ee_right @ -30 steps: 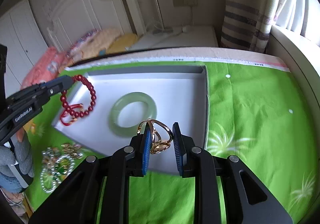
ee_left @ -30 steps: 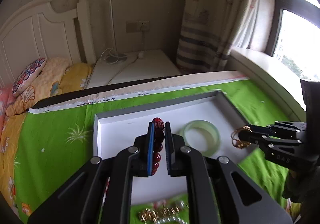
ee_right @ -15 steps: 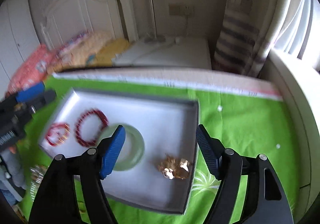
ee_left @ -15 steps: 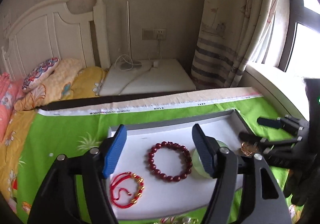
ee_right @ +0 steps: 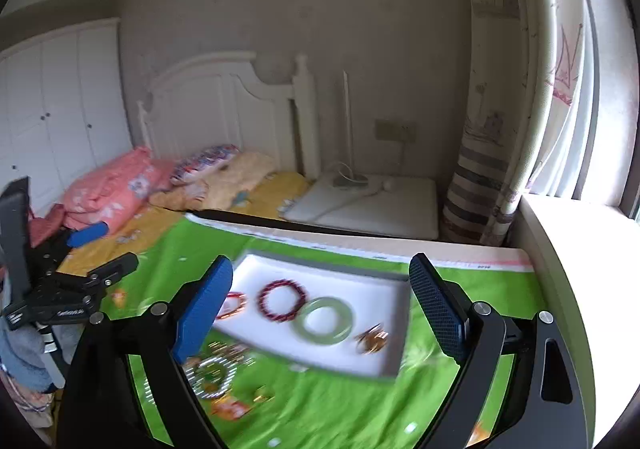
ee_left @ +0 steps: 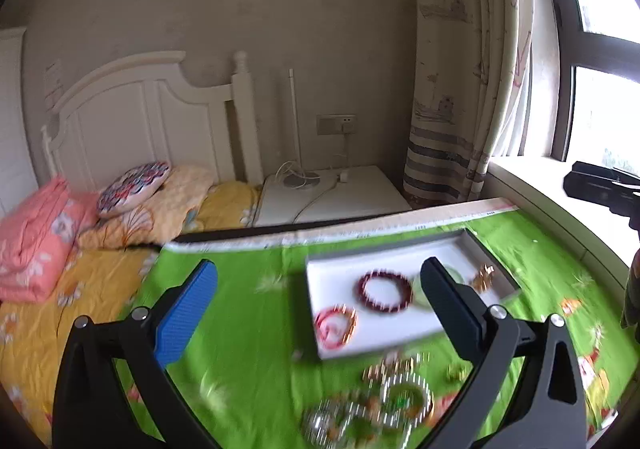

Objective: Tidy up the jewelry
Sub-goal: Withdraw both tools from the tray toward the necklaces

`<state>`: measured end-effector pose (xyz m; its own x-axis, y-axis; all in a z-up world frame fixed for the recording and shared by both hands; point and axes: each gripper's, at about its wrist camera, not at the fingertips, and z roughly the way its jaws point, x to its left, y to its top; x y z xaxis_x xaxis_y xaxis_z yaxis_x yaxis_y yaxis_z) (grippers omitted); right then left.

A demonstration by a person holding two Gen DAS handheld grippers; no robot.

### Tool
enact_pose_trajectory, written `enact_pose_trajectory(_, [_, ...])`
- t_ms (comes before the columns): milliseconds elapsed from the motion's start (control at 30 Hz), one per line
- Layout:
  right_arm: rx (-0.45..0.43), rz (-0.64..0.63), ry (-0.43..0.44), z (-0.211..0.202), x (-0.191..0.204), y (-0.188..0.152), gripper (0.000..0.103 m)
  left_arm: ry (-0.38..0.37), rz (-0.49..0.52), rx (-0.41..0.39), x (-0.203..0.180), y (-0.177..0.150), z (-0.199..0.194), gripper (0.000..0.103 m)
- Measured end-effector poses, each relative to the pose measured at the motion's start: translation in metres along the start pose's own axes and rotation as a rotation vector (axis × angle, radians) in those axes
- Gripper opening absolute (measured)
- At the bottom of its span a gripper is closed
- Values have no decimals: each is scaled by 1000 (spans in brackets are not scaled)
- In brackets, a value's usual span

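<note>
Hanging wide apart with nothing between its blue pads, the left gripper (ee_left: pixel 320 303) has just been opening, and it now stands back from and above the white tray (ee_left: pixel 404 257). Out past its fingertips, the tray lies ahead and to the right on the green cloth (ee_left: pixel 248 313), its long side running left to right. Inside it sit four pieces in a row: a red cord bracelet (ee_left: pixel 335 325), a dark red bead bracelet (ee_left: pixel 385 291), a pale green bangle (ee_right: pixel 328 320) and a gold piece (ee_right: pixel 372 339) at the right end.

Nearer than the tray, low and right of the left gripper's midline, lies the loose heap of unsorted jewelry (ee_left: pixel 384 405); motion blur makes single pieces hard to tell, though they look like beaded and pearly bracelets.

Across from it, the right gripper (ee_right: pixel 320 305) has also just been opening and is empty, its span framing the tray. From there the heap (ee_right: pixel 216 369) lies low and left, just behind its left finger. I judge the left gripper the nearer to the heap.
</note>
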<state>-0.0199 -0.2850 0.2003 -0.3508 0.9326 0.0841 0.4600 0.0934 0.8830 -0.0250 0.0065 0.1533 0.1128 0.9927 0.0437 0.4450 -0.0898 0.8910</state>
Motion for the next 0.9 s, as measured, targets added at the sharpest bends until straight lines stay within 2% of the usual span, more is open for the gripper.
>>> enact_pose_trajectory(100, [-26, -1, 36, -23, 14, -32, 86, 11, -28, 14, 14, -33, -24, 101])
enact_pose_trajectory(167, [-13, 12, 52, -25, 19, -55, 86, 16, -75, 41, 27, -62, -32, 101])
enact_pose_trajectory(333, [110, 29, 46, -2, 27, -102, 86, -10, -246, 150, 58, -121, -26, 101])
enact_pose_trajectory(433, [166, 49, 65, 10, 31, -126, 86, 11, -271, 169, 64, -139, -24, 101])
enact_pose_trajectory(600, [266, 34, 110, 34, 53, -150, 86, 44, -209, 135, 61, -140, -27, 101])
enact_pose_trajectory(700, [315, 10, 170, 46, 75, -155, 86, 94, -195, 92, 65, -127, -22, 101])
enact_pose_trajectory(767, [388, 8, 225, 60, 93, -158, 86, 102, -215, 98, 71, -122, -12, 101])
enact_pose_trajectory(833, [426, 19, 266, 70, 107, -159, 81, 91, -250, 125, 80, -123, 0, 101])
enact_pose_trajectory(900, [450, 10, 279, 76, 115, -162, 69, 71, -281, 162, 85, -129, 11, 101])
